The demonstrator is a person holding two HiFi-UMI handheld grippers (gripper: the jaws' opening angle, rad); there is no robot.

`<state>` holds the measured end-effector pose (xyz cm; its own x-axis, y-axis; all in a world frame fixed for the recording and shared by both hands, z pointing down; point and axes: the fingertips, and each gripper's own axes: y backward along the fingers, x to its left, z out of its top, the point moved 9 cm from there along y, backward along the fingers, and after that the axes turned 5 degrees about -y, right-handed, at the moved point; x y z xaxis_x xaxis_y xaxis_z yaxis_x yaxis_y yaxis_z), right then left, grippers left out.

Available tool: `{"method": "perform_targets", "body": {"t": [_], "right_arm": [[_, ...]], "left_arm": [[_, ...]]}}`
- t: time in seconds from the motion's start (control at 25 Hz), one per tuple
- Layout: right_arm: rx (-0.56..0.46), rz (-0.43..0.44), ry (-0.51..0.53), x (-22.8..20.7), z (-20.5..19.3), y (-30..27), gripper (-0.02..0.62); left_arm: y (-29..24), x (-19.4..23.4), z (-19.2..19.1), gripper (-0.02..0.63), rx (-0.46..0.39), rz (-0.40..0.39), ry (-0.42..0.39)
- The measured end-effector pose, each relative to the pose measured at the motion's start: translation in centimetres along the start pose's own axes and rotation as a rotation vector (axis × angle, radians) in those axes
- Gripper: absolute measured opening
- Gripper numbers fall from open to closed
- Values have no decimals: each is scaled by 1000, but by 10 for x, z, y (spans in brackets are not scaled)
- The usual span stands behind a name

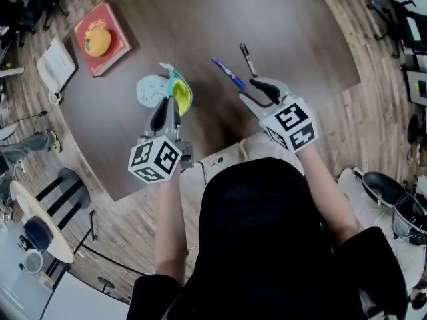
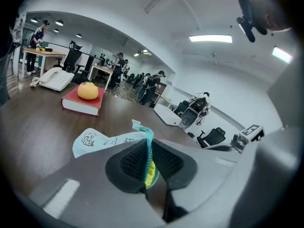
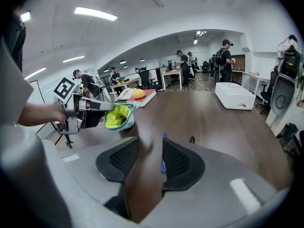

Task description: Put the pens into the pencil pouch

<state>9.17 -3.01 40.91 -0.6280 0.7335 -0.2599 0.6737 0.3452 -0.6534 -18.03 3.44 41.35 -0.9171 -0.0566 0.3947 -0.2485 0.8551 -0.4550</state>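
One blue pen is found just ahead of the right gripper, fingers spread, its long axis along their reach; the pencil pouch is pinched by the left gripper.

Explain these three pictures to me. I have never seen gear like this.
No robot: a person holds a two-jaw gripper in each hand. One picture comes from a camera on the person's head, looking down; the others from cameras riding on each gripper. The left gripper is clamped on the rim of a light-blue, yellow-lined pencil pouch, holding it up. The right gripper is open and empty, near a blue pen; a black pen lies beside it on the dark brown table. Farther off lie a red book and a white telephone.
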Motion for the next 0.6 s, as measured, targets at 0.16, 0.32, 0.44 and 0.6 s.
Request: {"method": "perform_targets", "body": {"t": [0.16, 0.32, 0.44, 0.6], "right_arm": [[37, -1, 24, -2, -9, -10, 167], [65, -4, 32, -4, -19, -22, 166], [86, -11, 24, -9, -28, -31, 166], [107, -25, 10, -17, -37, -44, 164]], "left_arm": [[0, -4, 3, 28, -2, 3, 22], [1, -6, 6, 29, -1, 5, 29], [1, -7, 8, 29, -2, 7, 35], [1, -8, 10, 28, 4, 13, 36]]}}
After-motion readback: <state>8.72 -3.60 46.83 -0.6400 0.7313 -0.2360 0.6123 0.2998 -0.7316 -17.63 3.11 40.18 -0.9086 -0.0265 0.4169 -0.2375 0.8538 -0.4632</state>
